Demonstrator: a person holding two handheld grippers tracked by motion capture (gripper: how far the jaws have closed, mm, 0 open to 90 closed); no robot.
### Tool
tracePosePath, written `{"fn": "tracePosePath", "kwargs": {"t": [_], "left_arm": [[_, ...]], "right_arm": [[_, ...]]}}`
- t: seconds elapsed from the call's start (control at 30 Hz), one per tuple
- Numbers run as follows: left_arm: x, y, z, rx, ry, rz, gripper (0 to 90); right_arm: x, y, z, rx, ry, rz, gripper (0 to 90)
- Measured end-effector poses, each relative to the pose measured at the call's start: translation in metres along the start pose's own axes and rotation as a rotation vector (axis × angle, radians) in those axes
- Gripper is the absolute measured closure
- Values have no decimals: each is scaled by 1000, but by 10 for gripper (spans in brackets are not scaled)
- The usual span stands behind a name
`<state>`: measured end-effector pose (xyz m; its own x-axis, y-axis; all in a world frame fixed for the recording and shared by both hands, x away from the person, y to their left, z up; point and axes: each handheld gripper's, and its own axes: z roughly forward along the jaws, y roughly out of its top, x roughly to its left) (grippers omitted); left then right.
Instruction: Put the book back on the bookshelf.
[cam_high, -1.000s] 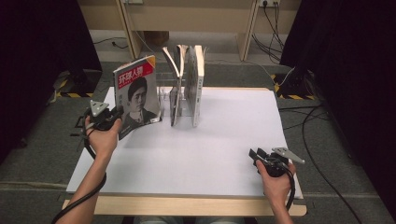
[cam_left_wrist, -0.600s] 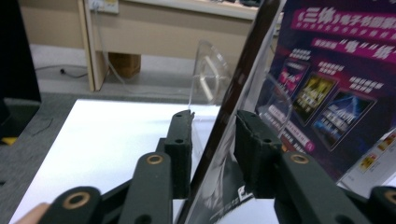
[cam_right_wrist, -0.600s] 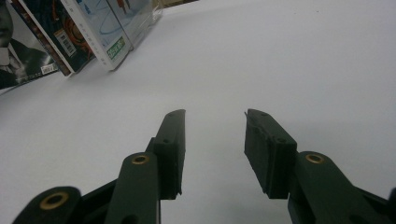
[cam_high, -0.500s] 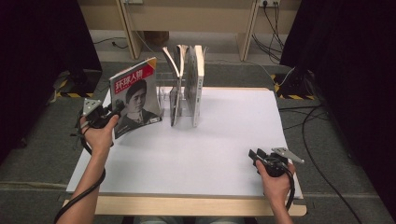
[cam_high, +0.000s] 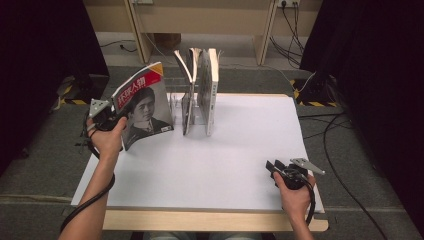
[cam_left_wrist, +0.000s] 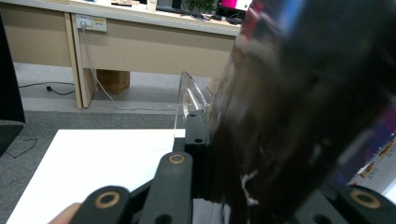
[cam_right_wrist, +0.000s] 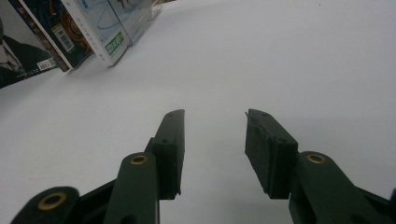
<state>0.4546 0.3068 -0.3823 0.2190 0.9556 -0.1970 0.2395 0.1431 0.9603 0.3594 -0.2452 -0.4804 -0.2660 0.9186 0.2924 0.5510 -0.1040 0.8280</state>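
High view – L hand-held gripper (cam_high: 111, 120) just closed, clamping magazine (cam_high: 145, 107) | R hand-held gripper (cam_high: 274, 169) jaws apart, on table (cam_high: 240, 145)

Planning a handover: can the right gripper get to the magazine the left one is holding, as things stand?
Probably yes. The right gripper rests open near the table's front right corner, and bare white surface lies between it and the magazine clamped upright in the left gripper. The rack of upright magazines stands beside that path, not across it.

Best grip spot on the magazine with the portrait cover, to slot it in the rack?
Probably the outer long edge of the magazine, from the left, as the left gripper holds it now. It stands tilted beside the clear rack; that leaves the rack-side edge free to slide in.
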Motion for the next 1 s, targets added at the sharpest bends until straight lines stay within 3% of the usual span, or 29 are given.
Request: {"fn": "tracePosePath", "kwargs": {"t": [0.1, 0.2, 0.27, 0.37, 0.77, 1.0], "left_arm": [[1, 2, -4, -7, 6, 6, 844], [3, 5, -7, -9, 2, -27, 861], [3, 6, -8, 3, 0, -15, 862], [3, 6, -8, 2, -15, -35, 863], [-13, 30, 7, 31, -33, 18, 864], [-24, 56, 26, 5, -7, 61, 864]], "right_arm": [[0, 0, 1, 4, 2, -3, 585], [1, 0, 1, 3, 0, -9, 586], [1, 0, 2, 5, 0, -8, 585], [1, -1, 2, 8, 2, -5, 586], [-1, 0, -1, -5, -2, 2, 587], [-2, 1, -2, -8, -2, 4, 588]]}}
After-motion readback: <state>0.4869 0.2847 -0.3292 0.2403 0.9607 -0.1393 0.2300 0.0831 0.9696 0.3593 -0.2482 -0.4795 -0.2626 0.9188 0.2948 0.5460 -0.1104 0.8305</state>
